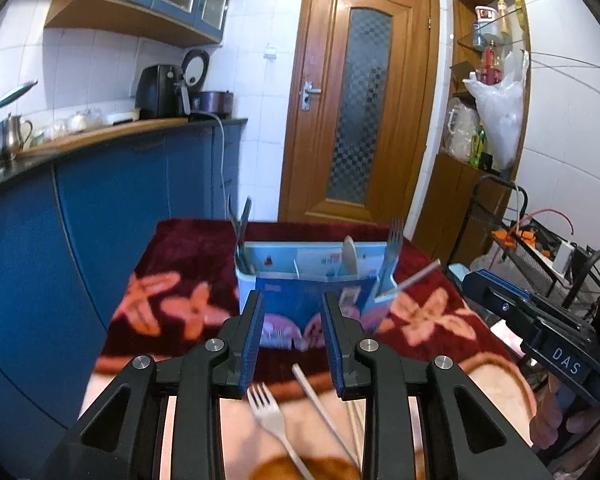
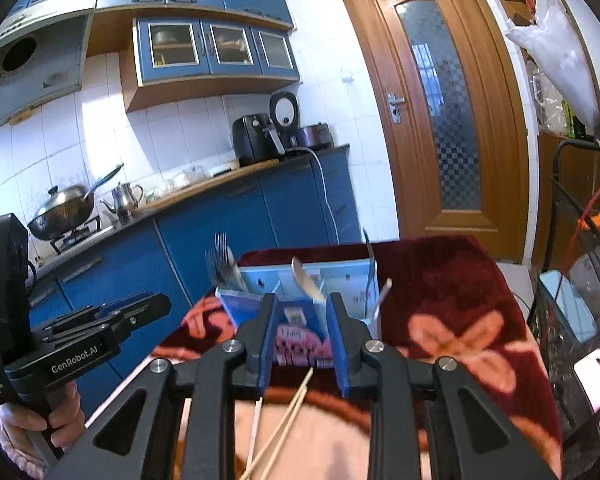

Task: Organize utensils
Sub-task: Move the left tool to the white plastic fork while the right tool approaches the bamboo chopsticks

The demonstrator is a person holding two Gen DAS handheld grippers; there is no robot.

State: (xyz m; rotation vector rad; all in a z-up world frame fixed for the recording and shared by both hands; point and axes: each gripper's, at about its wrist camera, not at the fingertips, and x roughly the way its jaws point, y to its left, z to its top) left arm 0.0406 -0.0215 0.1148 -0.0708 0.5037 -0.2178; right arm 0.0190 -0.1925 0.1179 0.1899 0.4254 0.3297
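Both the left gripper (image 1: 292,340) and right gripper (image 2: 302,342) hover with jaws open and empty, so the next pick should descend squarely over the white fork (image 1: 270,416) or chopsticks (image 2: 288,412) at lower centre, before the blue organizer box (image 1: 300,280) mid-frame.

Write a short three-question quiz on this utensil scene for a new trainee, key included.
1. True or false: the left gripper is shut on a fork.
2. Which utensil lies loose on the cloth below the left gripper, beside the chopsticks? A) knife B) white fork C) ladle
3. Fill in: the spoon stands in the ____ compartment of the blue organizer box.

Key
1. False: both the left gripper and the right gripper are open and hold nothing.
2. B: the white fork lies on the cloth.
3. Middle; metal forks stand at one end.
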